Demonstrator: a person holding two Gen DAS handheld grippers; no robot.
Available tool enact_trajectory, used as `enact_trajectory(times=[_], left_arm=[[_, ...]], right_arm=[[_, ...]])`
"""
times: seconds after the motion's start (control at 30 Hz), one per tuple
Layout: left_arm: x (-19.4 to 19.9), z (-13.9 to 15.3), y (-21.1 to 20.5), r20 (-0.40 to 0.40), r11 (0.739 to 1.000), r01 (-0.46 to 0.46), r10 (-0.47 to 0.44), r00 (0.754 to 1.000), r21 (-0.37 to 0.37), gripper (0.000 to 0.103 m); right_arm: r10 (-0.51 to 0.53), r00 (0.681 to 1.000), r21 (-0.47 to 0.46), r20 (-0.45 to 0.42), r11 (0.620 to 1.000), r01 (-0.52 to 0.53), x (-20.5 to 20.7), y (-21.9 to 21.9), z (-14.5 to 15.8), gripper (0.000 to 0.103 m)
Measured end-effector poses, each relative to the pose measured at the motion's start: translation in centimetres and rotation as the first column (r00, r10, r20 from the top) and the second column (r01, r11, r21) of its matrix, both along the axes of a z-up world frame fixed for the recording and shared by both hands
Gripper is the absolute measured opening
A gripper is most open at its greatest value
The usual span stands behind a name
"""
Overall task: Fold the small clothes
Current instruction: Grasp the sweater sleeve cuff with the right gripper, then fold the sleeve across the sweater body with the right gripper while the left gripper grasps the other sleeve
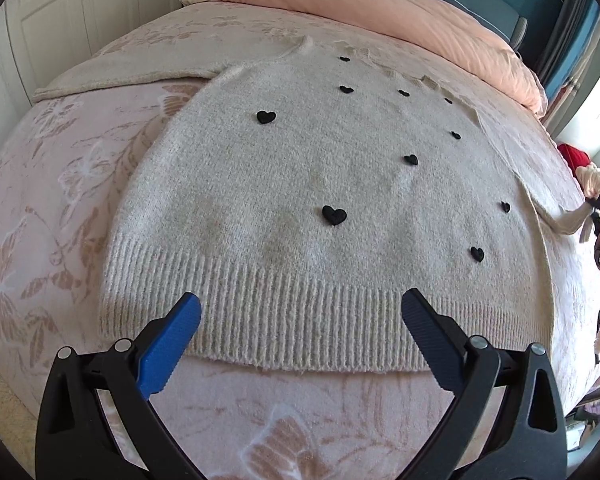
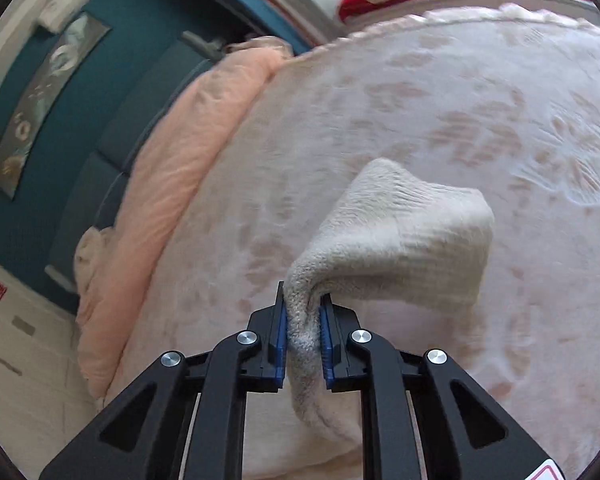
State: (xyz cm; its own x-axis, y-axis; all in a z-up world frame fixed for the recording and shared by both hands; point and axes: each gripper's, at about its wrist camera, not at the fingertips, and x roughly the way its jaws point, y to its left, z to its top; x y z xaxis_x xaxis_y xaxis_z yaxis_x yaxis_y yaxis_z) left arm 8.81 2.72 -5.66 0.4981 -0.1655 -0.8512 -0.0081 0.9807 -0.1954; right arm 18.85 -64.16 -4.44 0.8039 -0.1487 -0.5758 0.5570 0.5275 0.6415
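Right gripper [image 2: 304, 316]: clamped on the sleeve cuff [image 2: 400, 232]
Left gripper [image 1: 300, 312]: jaws wide, empty, over the ribbed hem
Sweater [image 1: 320, 184]: flat on the bed [image 1: 60, 168]
Progress: fold barely begun; both sleeves and body left

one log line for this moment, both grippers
left gripper: open, over sweater hem | right gripper: shut on sleeve cuff
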Motion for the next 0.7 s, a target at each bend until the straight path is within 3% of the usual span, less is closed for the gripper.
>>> enact_trajectory(times=[0.07, 0.13, 0.17, 0.23, 0.27, 0.37, 0.43, 0.47, 0.6, 0.7], left_arm=[[0.5, 0.2, 0.7, 0.009, 0.999, -0.027, 0.028, 1.000, -0.034, 0.098], [1.1, 0.5, 1.3, 0.016, 0.996, -0.054, 0.055, 0.998, -0.066, 0.098], [1.5, 0.6, 1.7, 0.020, 0.994, -0.068, 0.070, 0.997, -0.086, 0.098], [2.4, 1.1, 2.1, 0.026, 0.988, -0.084, 0.088, 0.996, -0.129, 0.098], [3.1, 1.4, 2.2, 0.031, 0.984, -0.084, 0.090, 0.995, -0.155, 0.098], [6.1, 2.8, 2.5, 0.062, 0.969, -0.068, 0.085, 0.994, -0.238, 0.098], [8.9, 3.7, 2.5, 0.082, 0.954, -0.055, 0.083, 0.993, -0.293, 0.098], [10.8, 4.0, 2.3, 0.096, 0.942, -0.033, 0.069, 0.993, -0.335, 0.098], [18.9, 3.5, -0.1, 0.101, 0.929, 0.007, 0.033, 0.994, -0.369, 0.098], [25.0, 0.2, -2.1, -0.010, 0.933, -0.043, 0.042, 0.999, -0.357, 0.098]], right_arm=[[0.188, 0.979, -0.093, 0.077, 0.979, -0.181, 3.7, 5.9, 4.5, 0.014], [0.375, 0.919, -0.166, 0.121, 0.921, -0.354, 7.1, 13.2, 7.7, 0.015], [0.470, 0.873, -0.184, 0.133, 0.877, -0.444, 8.8, 17.2, 8.5, 0.018], [0.619, 0.778, -0.194, 0.110, 0.781, -0.594, 11.5, 24.9, 8.3, 0.026], [0.667, 0.741, -0.206, 0.078, 0.738, -0.642, 12.5, 28.4, 7.8, 0.035], [0.724, 0.689, -0.252, -0.034, 0.660, -0.707, 13.0, 35.5, 4.8, 0.039], [0.724, 0.687, -0.219, -0.059, 0.662, -0.717, 11.7, 36.8, 2.4, 0.039], [0.709, 0.703, -0.191, -0.064, 0.682, -0.706, 10.9, 36.4, 1.3, 0.039], [0.615, 0.783, -0.078, -0.098, 0.779, -0.622, 7.6, 31.9, -2.3, 0.046], [0.526, 0.844, -0.003, -0.106, 0.849, -0.529, 5.1, 28.2, -4.3, 0.050]])
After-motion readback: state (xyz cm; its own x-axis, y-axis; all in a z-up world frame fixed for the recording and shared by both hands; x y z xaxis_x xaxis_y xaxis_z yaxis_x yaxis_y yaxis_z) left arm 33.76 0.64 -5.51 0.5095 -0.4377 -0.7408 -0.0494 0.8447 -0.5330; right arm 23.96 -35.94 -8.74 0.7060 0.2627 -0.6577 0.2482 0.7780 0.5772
